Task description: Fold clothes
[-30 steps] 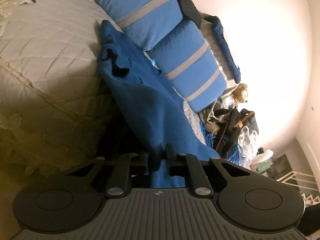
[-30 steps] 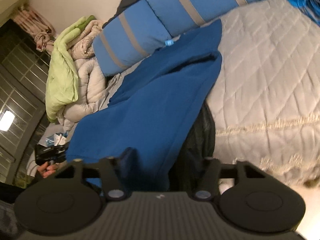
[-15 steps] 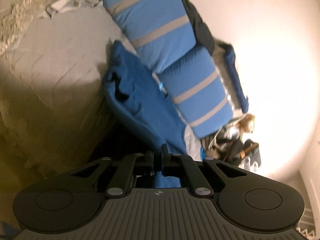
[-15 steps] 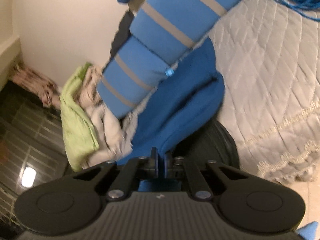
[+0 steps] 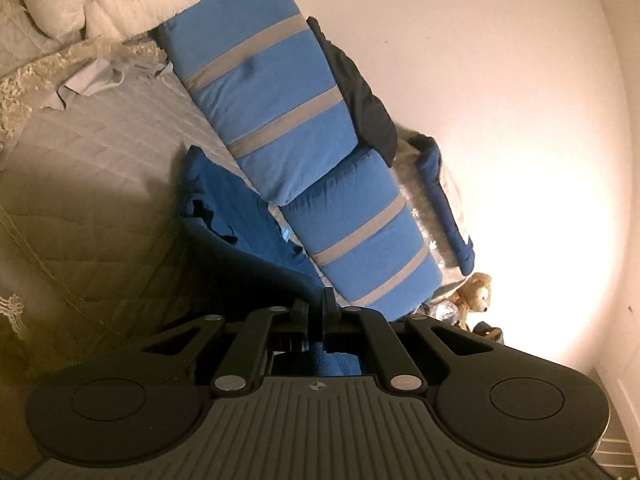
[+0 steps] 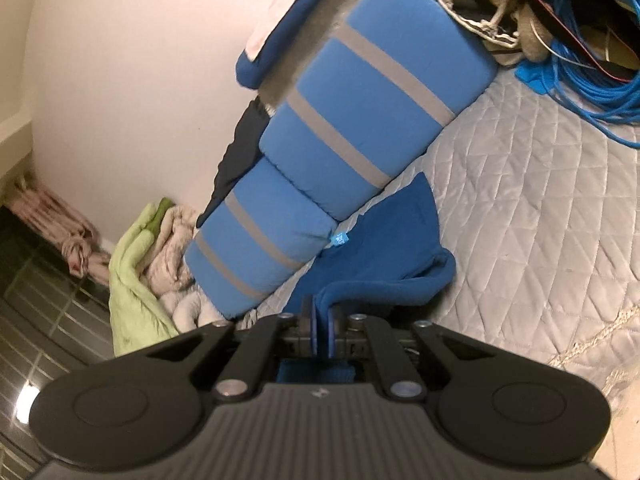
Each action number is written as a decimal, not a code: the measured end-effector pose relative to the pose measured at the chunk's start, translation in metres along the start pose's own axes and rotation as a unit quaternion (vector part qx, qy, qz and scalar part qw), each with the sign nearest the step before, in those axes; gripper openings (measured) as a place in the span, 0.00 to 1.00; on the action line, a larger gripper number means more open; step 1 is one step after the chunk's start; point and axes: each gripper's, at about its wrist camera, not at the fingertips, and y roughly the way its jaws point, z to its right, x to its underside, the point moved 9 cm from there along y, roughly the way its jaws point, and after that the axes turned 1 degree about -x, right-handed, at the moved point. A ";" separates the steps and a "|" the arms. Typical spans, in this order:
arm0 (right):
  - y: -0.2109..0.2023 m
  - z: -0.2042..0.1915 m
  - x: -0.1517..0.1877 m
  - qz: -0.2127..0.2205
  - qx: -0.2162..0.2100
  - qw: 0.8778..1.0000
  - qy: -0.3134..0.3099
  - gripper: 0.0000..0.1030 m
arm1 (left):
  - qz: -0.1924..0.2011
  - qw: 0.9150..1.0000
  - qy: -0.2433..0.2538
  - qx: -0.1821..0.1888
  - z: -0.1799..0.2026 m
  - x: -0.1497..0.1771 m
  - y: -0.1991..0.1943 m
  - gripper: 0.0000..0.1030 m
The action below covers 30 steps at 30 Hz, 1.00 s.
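Both hand-held grippers point(image 5: 315, 312) point(image 6: 320, 332) on blue garment point(image 6: 384, 248)

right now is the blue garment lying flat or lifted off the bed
Partly lifted: both the left gripper and right gripper pinch the blue garment; its far end rests on the bedspread.

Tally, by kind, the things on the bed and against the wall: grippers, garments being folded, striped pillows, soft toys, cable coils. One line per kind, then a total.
Grippers: 2, left gripper and right gripper, each shut on the blue garment
Blue garment: 1
Striped pillows: 2
Teddy bear: 1
Blue cable coil: 1
Total: 7
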 end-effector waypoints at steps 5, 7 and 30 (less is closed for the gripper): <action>-0.017 -0.013 0.009 0.005 -0.005 1.000 0.009 0.05 | 0.026 1.000 -0.013 -0.005 0.005 -0.004 -0.024 0.05; -0.027 -0.023 0.010 0.007 -0.006 1.000 0.004 0.05 | 0.035 0.999 -0.019 0.000 0.011 -0.006 -0.034 0.05; 0.083 -0.035 -0.054 -0.008 0.028 0.995 -0.100 0.05 | 0.003 0.995 0.085 -0.048 0.014 -0.072 0.069 0.05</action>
